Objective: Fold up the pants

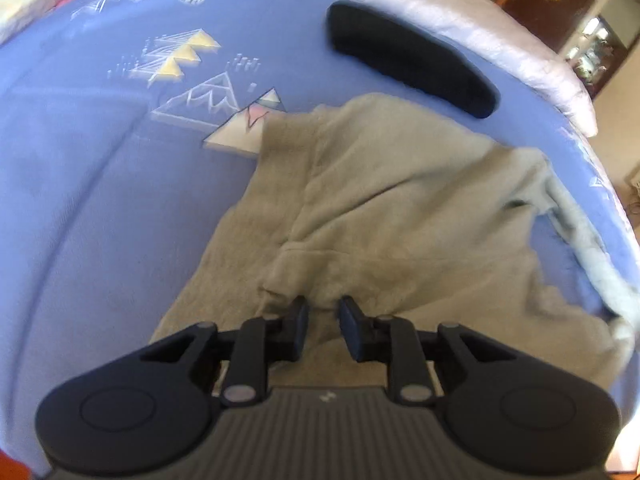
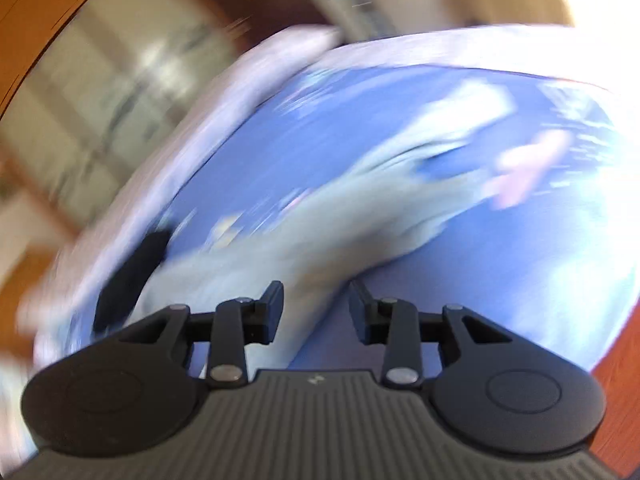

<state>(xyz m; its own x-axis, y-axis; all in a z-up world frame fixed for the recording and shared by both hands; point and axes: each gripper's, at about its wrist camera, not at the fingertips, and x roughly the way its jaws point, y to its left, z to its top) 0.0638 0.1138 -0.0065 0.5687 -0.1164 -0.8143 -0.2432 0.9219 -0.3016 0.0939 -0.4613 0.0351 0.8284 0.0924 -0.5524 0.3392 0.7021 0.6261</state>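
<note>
left tongs hang just over the near part of the beige pants, jaws parted by a narrow gap with nothing pinched between them. pants lie rumpled and partly folded on the blue bed cover, which carries a triangle print. beyond the pants sits a dark oblong object, near the pale quilted edging of the bed. right tongs are released too, jaws standing wider, empty, above the pants and blue cover; that view is heavily blurred. the dark object shows at the left there.
</note>
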